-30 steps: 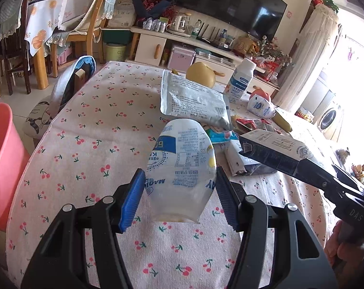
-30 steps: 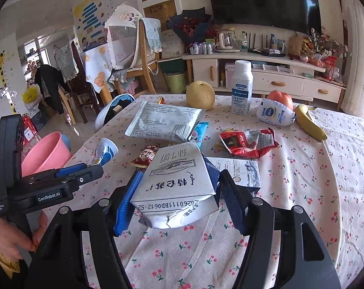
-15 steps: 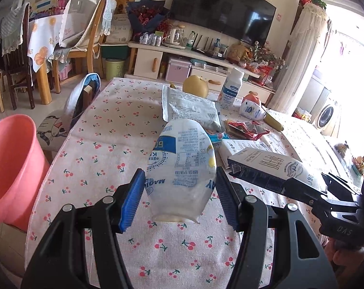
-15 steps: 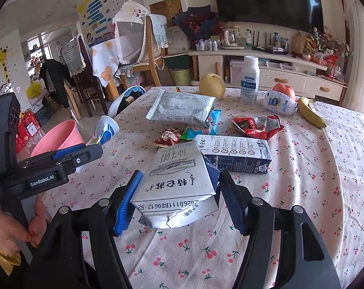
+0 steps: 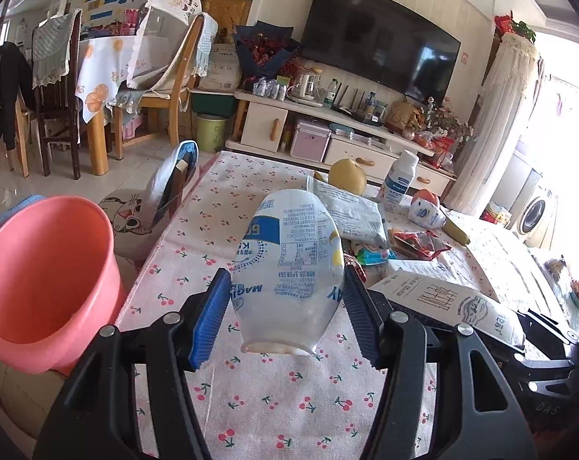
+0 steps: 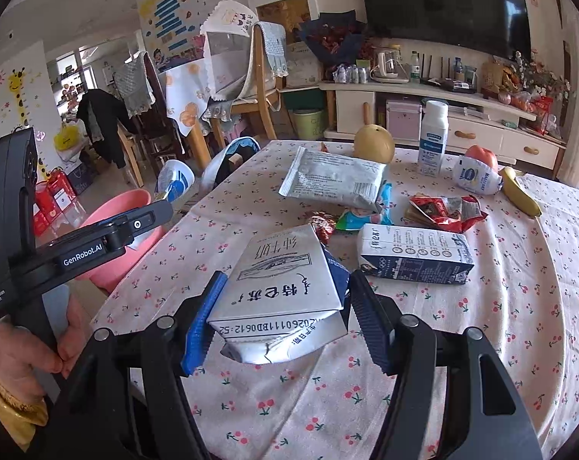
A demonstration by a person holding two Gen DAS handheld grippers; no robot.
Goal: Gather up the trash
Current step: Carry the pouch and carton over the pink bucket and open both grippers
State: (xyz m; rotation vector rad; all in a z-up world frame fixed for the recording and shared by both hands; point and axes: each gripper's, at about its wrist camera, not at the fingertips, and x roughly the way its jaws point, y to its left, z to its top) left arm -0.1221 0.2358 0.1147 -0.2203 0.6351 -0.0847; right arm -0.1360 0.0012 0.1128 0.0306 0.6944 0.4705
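While both loads were carried clear of the surface (image 5: 274,402), the pink bucket (image 5: 48,280) was noted at nine o'clock of the left hand-held gripper (image 5: 285,318), the nearer of the two. That unit was clamped on a pouch (image 5: 289,268), long axis running toward twelve o'clock, with "MAGI" legible on its label. The right hand-held gripper (image 6: 285,314) was clenched on a milk carton (image 6: 285,287), stamped "202601118D06:12:52", long axis likewise toward twelve. "GenRobot.AI" was read on the left unit's body in the right wrist view.
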